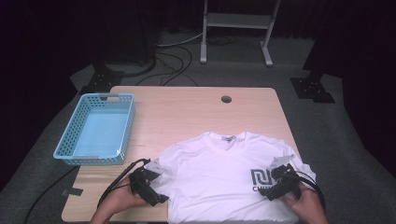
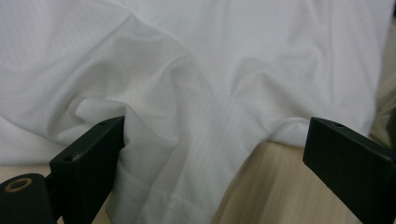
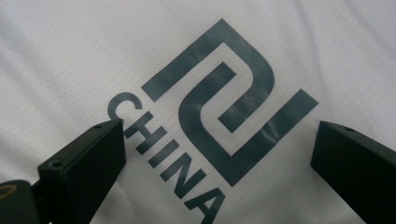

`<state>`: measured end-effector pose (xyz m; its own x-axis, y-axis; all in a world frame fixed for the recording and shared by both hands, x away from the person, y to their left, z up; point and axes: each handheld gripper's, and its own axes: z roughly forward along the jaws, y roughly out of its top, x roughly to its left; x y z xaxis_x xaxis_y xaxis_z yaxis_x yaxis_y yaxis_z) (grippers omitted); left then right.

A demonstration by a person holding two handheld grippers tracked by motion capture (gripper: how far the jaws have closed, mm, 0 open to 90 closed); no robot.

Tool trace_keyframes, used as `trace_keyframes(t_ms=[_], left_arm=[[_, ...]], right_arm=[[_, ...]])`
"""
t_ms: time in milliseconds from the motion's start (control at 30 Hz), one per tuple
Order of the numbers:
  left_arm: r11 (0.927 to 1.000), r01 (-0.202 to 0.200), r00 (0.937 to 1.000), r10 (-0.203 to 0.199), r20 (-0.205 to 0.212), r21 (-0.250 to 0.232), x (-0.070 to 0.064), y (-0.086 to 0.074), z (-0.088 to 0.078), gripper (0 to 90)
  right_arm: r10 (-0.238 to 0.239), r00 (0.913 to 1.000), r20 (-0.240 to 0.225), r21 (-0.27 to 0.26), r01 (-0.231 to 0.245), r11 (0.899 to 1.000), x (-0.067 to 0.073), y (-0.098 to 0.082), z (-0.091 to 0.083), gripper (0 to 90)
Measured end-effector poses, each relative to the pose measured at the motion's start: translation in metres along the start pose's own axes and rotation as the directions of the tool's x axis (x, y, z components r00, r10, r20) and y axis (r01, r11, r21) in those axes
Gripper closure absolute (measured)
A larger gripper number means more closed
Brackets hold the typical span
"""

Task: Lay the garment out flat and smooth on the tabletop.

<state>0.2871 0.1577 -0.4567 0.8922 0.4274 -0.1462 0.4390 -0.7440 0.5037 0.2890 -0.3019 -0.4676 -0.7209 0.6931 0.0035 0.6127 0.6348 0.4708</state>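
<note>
Item: one white shirt [image 1: 219, 177], laid flat face up on the table [image 1: 187, 107], under both grippers.

Left gripper [image 1: 148, 186]: one, jaws spread wide astride a rumpled sleeve [image 2: 187, 154], nothing pinched.

Right gripper [image 1: 281, 184]: one, jaws wide apart over the one printed logo [image 3: 224, 107].

One blue basket [image 1: 119, 140], empty, well beyond the left gripper.

Step judged: positioning for the first fold; next, each must lower and close on cloth.

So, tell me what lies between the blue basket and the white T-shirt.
Bare wood: in the high view, nothing sits on the table between the blue basket and the T-shirt.
</note>
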Motion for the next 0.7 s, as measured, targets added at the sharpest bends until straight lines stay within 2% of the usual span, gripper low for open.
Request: trace_keyframes(t_ms=[33,67,167,200,233,267,367,433,567,633,700], left_arm=[[1.0,0.0,1.0,0.0,-0.001,0.007,0.0,-0.001,0.001,4.1],[0.9998,-0.014,0.9998,0.014,-0.015,0.012,0.0,-0.002,0.001,3.8],[0.999,-0.019,0.998,0.021,-0.059,0.041,0.002,-0.004,0.0,3.4],[0.999,-0.019,0.998,0.021,-0.059,0.041,0.002,-0.004,0.0,3.2],[0.9978,-0.01,0.9948,0.017,-0.1,0.065,0.006,-0.006,-0.002,3.2],[0.9968,-0.004,0.9924,0.014,-0.122,0.08,0.008,-0.006,-0.003,2.9],[0.9982,0.016,0.9873,-0.006,-0.159,0.058,0.013,-0.008,-0.008,2.9],[0.9998,0.009,0.9887,-0.006,-0.15,0.018,0.011,-0.006,-0.012,3.0],[0.9986,-0.021,0.9947,0.016,-0.101,-0.049,0.004,0.002,-0.012,3.8],[0.9979,-0.024,0.9982,0.021,-0.056,-0.061,0.002,0.006,-0.009,3.9],[0.9988,-0.023,0.9994,0.022,-0.028,-0.042,0.001,0.008,-0.002,4.3]], right_arm=[[0.0,1.0,0.0,0.001,0.0,1.0,0.0,0.0,0.0,2.6],[0.0,1.0,0.0,0.001,0.0,1.0,0.0,0.0,0.0,2.6],[0.0,1.0,-0.001,0.0,0.0,1.0,0.0,0.0,0.0,2.5],[0.0,1.0,-0.001,0.001,0.0,1.0,0.0,0.0,0.0,2.5],[-0.001,1.0,-0.002,0.002,0.001,1.0,0.0,0.0,0.0,2.4],[-0.001,1.0,-0.002,0.002,0.001,1.0,0.0,0.0,0.0,2.3],[-0.002,1.0,-0.002,-0.001,0.002,1.0,0.0,0.001,0.001,2.1],[-0.003,1.0,-0.002,-0.002,0.003,1.0,0.0,0.001,0.001,2.1],[-0.003,1.0,-0.002,-0.001,0.003,1.0,0.0,0.001,0.001,2.1],[-0.003,1.0,-0.002,-0.001,0.003,1.0,0.0,0.001,0.001,2.1],[-0.003,1.0,-0.002,-0.002,0.003,1.0,0.0,0.001,0.001,2.1]])
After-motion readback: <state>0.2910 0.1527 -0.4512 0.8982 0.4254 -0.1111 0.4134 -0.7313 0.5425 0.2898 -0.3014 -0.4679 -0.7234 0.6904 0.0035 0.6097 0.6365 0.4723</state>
